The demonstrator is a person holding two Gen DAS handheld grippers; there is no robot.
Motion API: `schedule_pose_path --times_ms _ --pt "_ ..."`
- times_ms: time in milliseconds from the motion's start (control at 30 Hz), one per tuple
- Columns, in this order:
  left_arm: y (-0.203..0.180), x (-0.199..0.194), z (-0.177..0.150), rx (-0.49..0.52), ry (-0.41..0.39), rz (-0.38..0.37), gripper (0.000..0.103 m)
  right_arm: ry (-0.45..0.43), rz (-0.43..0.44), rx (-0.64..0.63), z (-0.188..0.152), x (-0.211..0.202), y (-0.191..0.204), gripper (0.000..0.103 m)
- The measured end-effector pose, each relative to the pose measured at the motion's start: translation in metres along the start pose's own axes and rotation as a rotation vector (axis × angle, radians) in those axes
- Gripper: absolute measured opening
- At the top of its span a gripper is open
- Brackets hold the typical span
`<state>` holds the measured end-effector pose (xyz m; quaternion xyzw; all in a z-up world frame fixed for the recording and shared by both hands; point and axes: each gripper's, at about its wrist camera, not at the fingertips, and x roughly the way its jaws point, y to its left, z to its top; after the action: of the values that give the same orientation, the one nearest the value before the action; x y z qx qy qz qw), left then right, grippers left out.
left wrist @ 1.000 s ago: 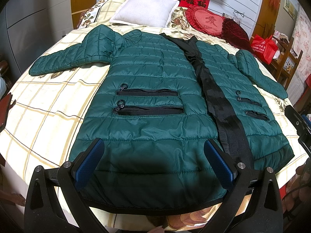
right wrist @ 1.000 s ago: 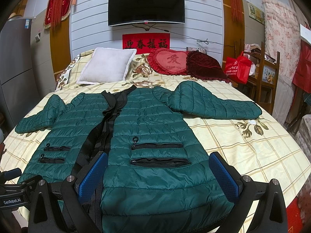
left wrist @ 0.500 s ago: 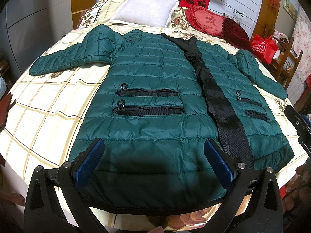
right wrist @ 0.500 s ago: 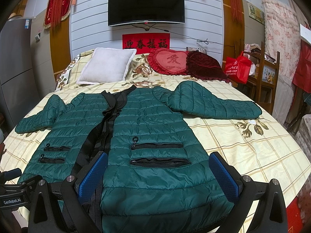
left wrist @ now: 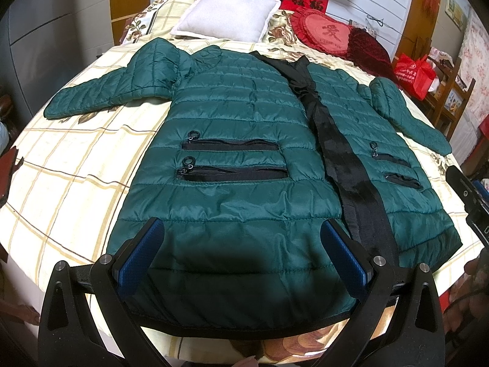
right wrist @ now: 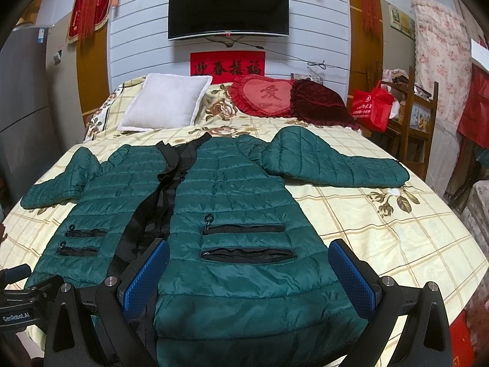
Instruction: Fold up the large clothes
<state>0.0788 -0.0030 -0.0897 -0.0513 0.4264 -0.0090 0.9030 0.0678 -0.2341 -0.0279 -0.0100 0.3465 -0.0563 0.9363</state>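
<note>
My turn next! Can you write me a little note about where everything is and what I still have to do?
Left tool: open, empty, hovering over the hem of the green jacket.
Right tool: open, empty, over the hem on the jacket's other half.
Jacket: flat on the bed, front up, both sleeves spread out sideways, black strip running down the middle.
Done: the jacket is spread out.
Left: every fold; I'd probably start by bringing the sleeves in.

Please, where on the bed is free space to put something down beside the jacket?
Bare checked bedspread lies below the jacket's right sleeve, and another patch below the left sleeve. The head end is crowded with a white pillow and red cushions.
</note>
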Motion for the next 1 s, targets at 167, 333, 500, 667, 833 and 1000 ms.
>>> schedule_pose_path --times_ms 167,333,500,667,833,1000 --pt "0.012 0.007 0.005 -0.043 0.038 -0.082 0.102 0.026 -0.045 -0.027 0.002 0.012 0.009 0.103" --pt "0.062 0.005 0.043 -0.059 -0.062 0.020 0.102 0.027 -0.075 -0.016 0.004 0.026 0.019 0.103" --pt "0.173 0.037 0.094 -0.235 -0.035 0.023 0.102 0.021 -0.069 -0.029 0.004 0.025 0.021 0.103" --pt "0.261 0.054 0.122 -0.236 -0.084 0.161 0.102 0.028 -0.069 -0.040 0.005 0.027 0.021 0.103" --pt "0.370 0.078 0.123 -0.486 -0.038 0.198 0.102 0.039 -0.067 -0.026 0.004 0.030 0.019 0.103" --pt "0.418 0.106 0.117 -0.637 -0.003 0.117 0.102 0.053 -0.072 -0.040 0.004 0.034 0.021 0.103"
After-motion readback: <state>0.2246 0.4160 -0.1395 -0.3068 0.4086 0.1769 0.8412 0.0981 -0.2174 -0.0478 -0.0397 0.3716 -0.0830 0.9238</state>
